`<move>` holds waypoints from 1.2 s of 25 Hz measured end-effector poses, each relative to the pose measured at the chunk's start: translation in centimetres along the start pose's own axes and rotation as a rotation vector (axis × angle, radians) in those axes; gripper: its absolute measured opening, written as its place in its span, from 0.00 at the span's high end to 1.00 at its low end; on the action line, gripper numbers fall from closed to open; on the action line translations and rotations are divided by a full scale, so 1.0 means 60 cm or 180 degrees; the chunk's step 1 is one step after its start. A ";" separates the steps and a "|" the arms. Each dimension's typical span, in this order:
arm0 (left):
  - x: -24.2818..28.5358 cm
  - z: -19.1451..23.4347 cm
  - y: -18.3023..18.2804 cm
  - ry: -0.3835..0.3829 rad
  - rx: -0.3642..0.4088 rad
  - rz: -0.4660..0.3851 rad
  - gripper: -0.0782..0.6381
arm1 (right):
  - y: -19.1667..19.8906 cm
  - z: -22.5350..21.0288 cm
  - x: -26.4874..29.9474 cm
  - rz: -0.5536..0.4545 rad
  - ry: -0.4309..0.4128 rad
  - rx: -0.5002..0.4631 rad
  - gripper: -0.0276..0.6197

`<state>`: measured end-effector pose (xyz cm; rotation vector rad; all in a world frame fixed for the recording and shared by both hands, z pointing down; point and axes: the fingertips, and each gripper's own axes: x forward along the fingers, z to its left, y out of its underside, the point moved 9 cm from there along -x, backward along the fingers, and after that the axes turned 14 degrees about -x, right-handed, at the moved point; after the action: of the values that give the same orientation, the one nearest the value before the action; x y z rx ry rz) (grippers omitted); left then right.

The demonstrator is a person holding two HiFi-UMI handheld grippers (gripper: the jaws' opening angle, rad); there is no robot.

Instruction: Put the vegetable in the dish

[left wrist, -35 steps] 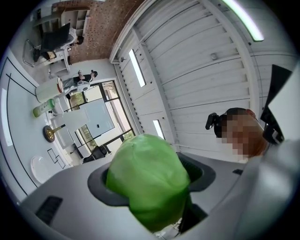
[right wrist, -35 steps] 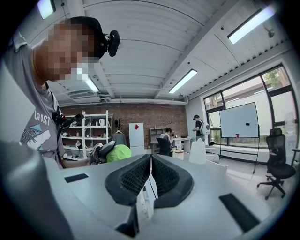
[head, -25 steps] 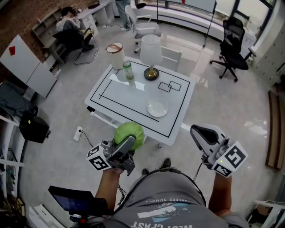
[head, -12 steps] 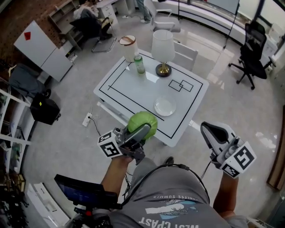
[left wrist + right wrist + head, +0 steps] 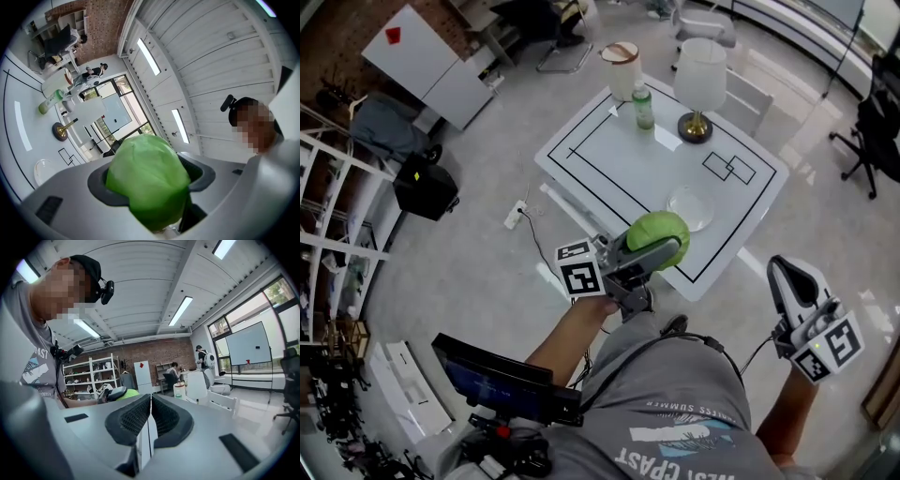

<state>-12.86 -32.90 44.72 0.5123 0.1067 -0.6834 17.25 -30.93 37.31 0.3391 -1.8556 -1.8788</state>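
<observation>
- The vegetable [image 5: 658,239], a round green head, is held in the air over the near edge of the worktop [image 5: 619,155], at about 7 o'clock from the dish [image 5: 691,207] and not touching it.
- A second ago it hung further back from the dish. Now it is just beside the rim.
- The left gripper [image 5: 661,246] has its fingers [image 5: 96,185] spread wide and clamped on the vegetable from both sides, the same hold as before.
- The right gripper [image 5: 789,272] stays low at 4 o'clock from the vegetable and off the worktop. Its fingers [image 5: 129,420] are pressed together with nothing between them.
- The worktop is white with black lines marked on it. The clear dish is empty.
- A white lamp [image 5: 698,80] stands at 12 o'clock from the dish, and a green bottle [image 5: 643,105] at 11 o'clock.
- A white canister [image 5: 622,67] with a brown lid stands just behind the bottle.
- Round the worktop is pale grey floor, with a power strip [image 5: 516,214] at 9 o'clock from the vegetable.
- Beyond it are a black bag [image 5: 424,190] and white shelves [image 5: 328,234].
- A white cabinet [image 5: 431,61] stands at 10 o'clock and a black office chair [image 5: 877,141] at 2 o'clock.
</observation>
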 end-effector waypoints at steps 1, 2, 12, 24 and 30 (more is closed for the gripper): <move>0.001 0.008 -0.007 -0.0018 -0.0014 0.0029 0.46 | -0.001 0.000 0.007 0.0011 0.0002 0.0010 0.95; 0.001 0.015 -0.014 -0.0038 -0.0024 0.0053 0.46 | -0.002 -0.002 0.013 0.0028 0.0009 0.0013 0.95; -0.006 0.118 -0.081 -0.0214 -0.0113 0.0437 0.46 | -0.004 -0.004 0.092 0.0124 0.0288 0.0010 0.95; 0.024 0.264 -0.082 -0.0609 -0.0217 0.1005 0.46 | 0.022 -0.030 0.106 0.0354 0.0548 0.0189 0.94; 0.058 0.351 -0.058 -0.0884 -0.0271 0.1321 0.46 | 0.034 -0.073 0.120 0.0438 0.0438 0.0211 0.95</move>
<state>-13.85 -47.42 60.74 0.3384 -0.2263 -0.3359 13.57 -38.24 40.17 0.3447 -1.8043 -1.6638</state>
